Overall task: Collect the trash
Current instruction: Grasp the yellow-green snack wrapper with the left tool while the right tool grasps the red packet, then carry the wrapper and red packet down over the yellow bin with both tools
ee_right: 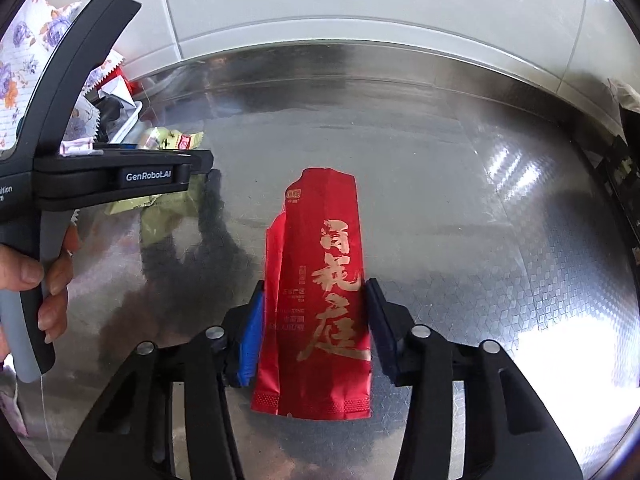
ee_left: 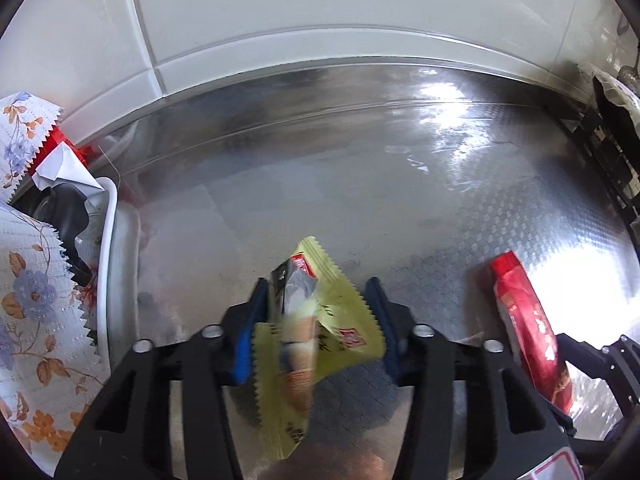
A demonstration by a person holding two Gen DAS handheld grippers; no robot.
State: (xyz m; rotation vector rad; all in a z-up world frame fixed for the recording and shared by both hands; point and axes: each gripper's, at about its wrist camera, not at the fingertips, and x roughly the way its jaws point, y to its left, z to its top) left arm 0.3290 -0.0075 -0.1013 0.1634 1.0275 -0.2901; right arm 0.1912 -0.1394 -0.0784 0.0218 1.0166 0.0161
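My left gripper is shut on a crumpled yellow snack wrapper and holds it above the steel counter. My right gripper is shut on a red packet with gold lettering, held over the counter. The red packet also shows in the left wrist view at the right. The left gripper's body and the yellow wrapper show in the right wrist view at the left. A white bin with wrappers in it stands at the left.
Floral patterned wrappers stick out of the bin at the left. A white tiled wall runs behind the counter. Dark objects stand at the counter's far right edge.
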